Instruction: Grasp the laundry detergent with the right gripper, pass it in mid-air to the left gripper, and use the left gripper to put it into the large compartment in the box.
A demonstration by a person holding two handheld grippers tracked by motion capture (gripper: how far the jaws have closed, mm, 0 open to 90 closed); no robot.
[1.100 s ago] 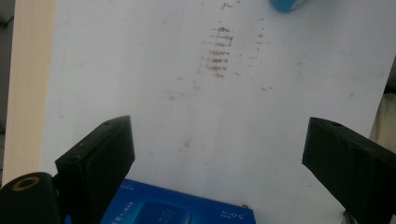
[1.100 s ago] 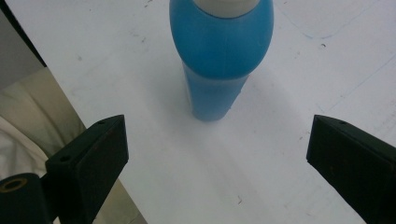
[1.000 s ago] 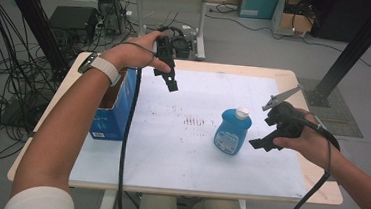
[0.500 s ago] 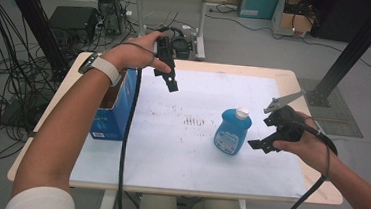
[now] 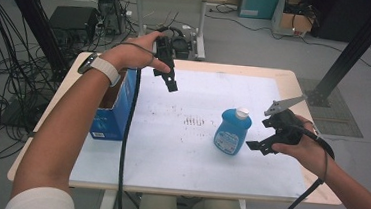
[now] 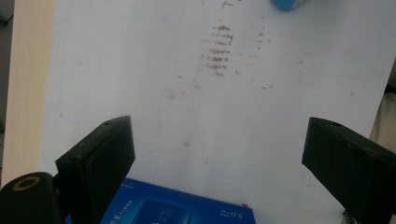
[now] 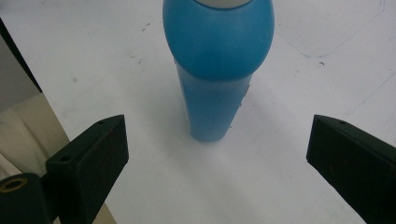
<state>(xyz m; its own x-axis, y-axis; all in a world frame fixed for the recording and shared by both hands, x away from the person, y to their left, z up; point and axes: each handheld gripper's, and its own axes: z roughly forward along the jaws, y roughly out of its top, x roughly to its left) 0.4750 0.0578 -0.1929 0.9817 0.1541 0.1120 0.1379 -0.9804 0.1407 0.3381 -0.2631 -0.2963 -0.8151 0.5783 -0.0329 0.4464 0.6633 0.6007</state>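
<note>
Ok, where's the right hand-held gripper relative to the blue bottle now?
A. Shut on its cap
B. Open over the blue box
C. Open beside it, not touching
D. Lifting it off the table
C: the right hand-held gripper has its jaws wide apart, with the blue bottle standing upright ahead of them, untouched.

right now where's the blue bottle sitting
In the high view the blue bottle stands upright on the white mat, right of centre, just left of the right tongs and right of the brown smudges.
</note>
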